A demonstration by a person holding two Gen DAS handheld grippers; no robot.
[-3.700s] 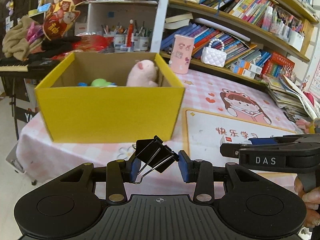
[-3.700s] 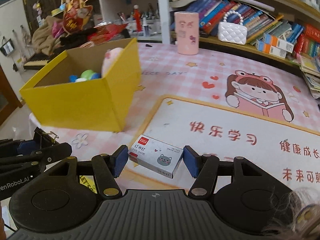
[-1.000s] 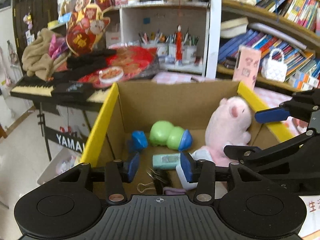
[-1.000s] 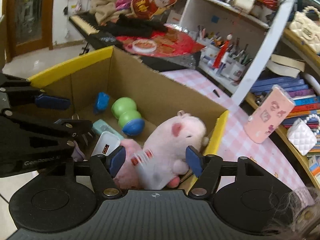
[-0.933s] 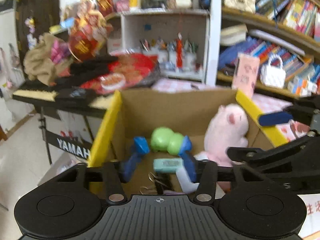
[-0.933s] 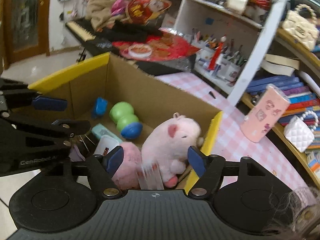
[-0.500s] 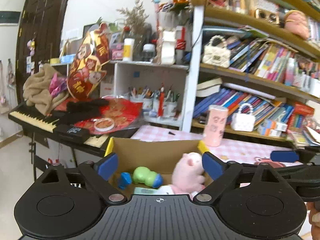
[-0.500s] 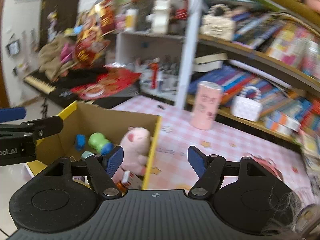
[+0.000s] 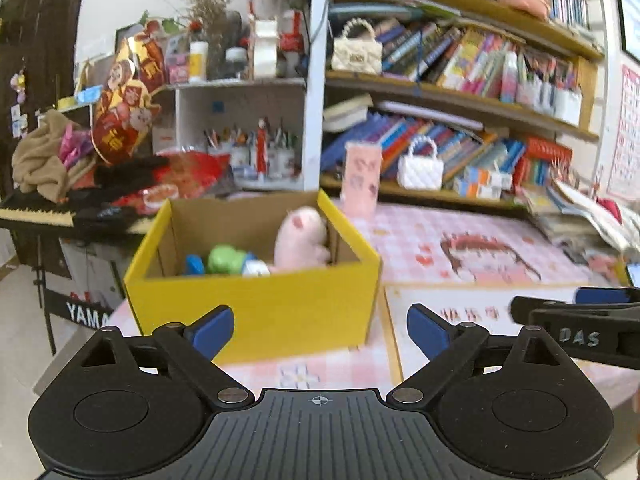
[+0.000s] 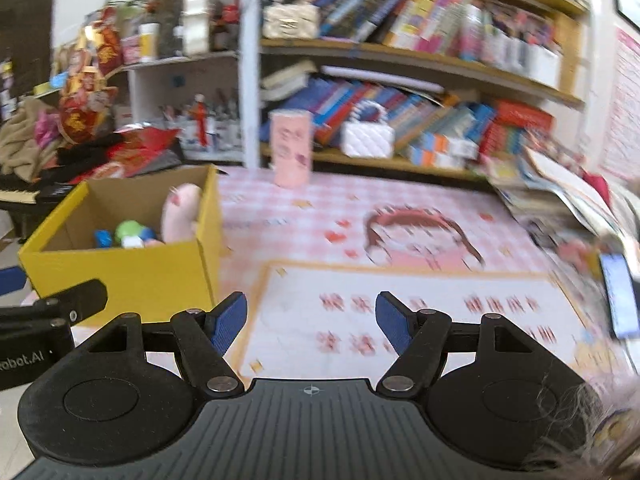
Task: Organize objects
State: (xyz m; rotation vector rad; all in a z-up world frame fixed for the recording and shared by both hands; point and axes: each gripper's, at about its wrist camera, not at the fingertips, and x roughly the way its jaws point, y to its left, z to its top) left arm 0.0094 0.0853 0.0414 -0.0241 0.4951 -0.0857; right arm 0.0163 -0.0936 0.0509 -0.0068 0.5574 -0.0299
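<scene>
Landmark: open yellow cardboard box with a brown inside, standing at the left end of the pink checked tablecloth.
Box contents: a pink plush pig leans against the box's right wall; left of it lie a green rounded plastic toy, a small blue piece and a white-and-blue piece — what lies deeper in the box is hidden by the near wall.
Left gripper: black tongs with blue pads, in front of the box's near wall and apart from it; the jaws have just been opening and now stand wide apart, with nothing between them.
Right gripper: black tongs with blue pads, to the right of the box and over the white printed mat with red characters; the jaws stand partly apart and empty — no pad presses on anything.
Behind the box: a tall pink cylindrical cup stands upright on the cloth, to the right of the box's far corner.
Shelf beyond the box: a white quilted handbag with a bead handle sits before rows of books.
Left of the box: a black keyboard instrument piled with cloth.
Image quality: the right wrist view is blurred, so the mat's print cannot be read.
</scene>
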